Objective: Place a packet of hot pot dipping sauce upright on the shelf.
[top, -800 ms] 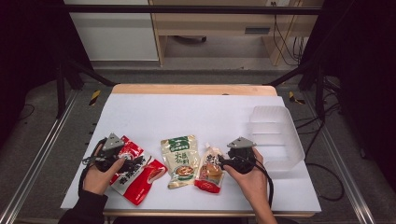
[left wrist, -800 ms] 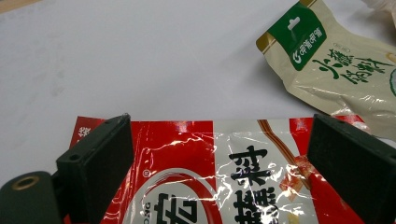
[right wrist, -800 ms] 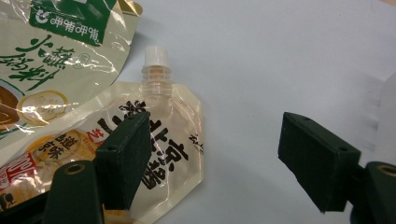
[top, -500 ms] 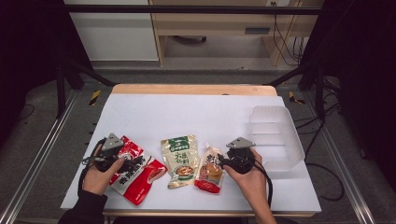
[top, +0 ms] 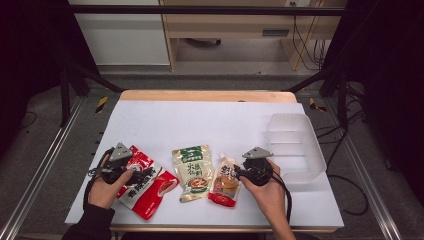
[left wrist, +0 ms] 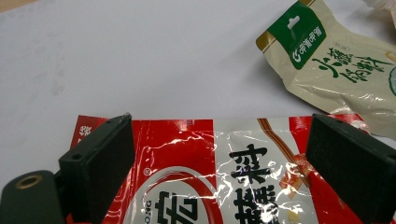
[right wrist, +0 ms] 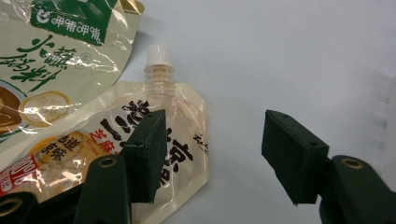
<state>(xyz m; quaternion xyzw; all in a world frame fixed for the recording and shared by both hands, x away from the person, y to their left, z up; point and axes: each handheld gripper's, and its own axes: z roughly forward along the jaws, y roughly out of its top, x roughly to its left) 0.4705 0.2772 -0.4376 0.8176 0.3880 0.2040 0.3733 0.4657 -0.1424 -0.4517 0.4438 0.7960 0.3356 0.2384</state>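
Observation:
A red and white sauce pouch lies flat at the front left of the white table. My left gripper hovers over its top edge, jaws wide open. In the left gripper view the red pouch spans the gap of the left gripper, and neither pad touches it. A beige pouch with a green header lies in the middle. To its right is a small spouted pouch. My right gripper is open at that pouch's right edge. In the right gripper view the right gripper has one jaw over the spouted pouch, the other over bare table.
A clear plastic bin stands at the right side of the table, just beyond my right hand. The beige pouch lies past the red one in the left gripper view. The white table top stretches toward the far wooden edge.

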